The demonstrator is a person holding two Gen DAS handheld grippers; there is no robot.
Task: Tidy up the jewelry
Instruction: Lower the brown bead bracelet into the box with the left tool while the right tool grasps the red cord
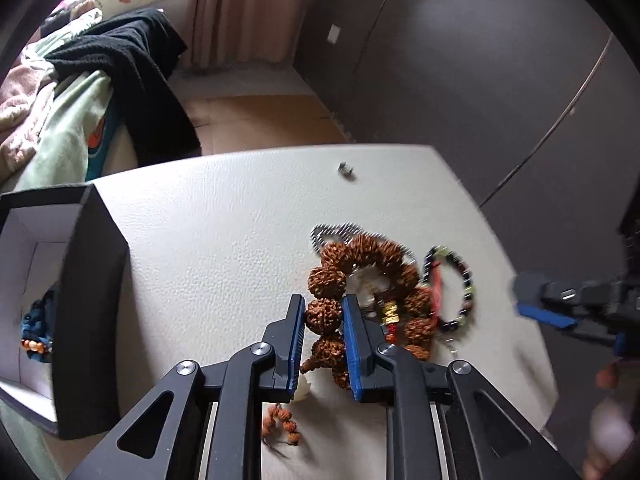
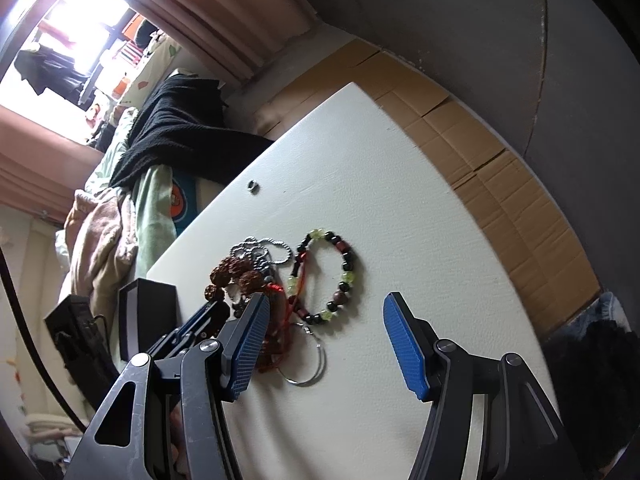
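White table [image 1: 224, 216], three bracelets; left fingers [image 1: 323, 316] around seed bracelet [image 1: 360, 256], right fingers [image 2: 322, 340] spread, empty.

Daylit from the blown-out window [image 2: 80, 12] at upper left. Soft, even brightness across the white tabletop [image 1: 224, 240], with faint shadows only. Motion-smeared at the right gripper [image 1: 560, 312] in the left wrist view. Heavily bowed and vignetted black toward the corners.
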